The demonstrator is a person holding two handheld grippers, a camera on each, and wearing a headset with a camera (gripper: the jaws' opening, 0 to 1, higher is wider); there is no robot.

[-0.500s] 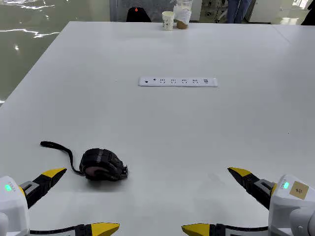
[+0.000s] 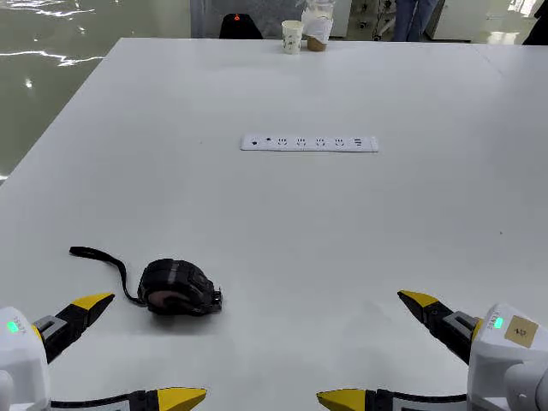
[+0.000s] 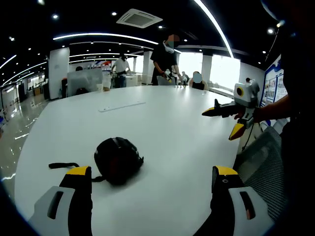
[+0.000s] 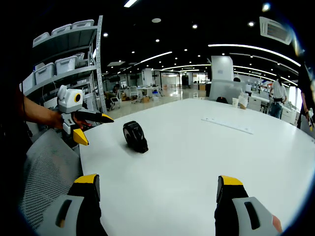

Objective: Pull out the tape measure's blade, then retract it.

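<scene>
The white table (image 2: 342, 223) spreads ahead. Over its near edge the left gripper (image 2: 141, 347) and the right gripper (image 2: 374, 347) hover well apart, each with jaws spread wide and empty. A power strip (image 2: 309, 142) lies mid-table. The black tape measure (image 2: 177, 287) rests just ahead of the left gripper, untouched, blade not pulled out.

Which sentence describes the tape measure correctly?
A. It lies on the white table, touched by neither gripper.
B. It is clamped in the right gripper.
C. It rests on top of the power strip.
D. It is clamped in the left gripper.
A: the tape measure lies on the table, just ahead of the open left gripper and well apart from the open right gripper. No fingers touch it.
</scene>
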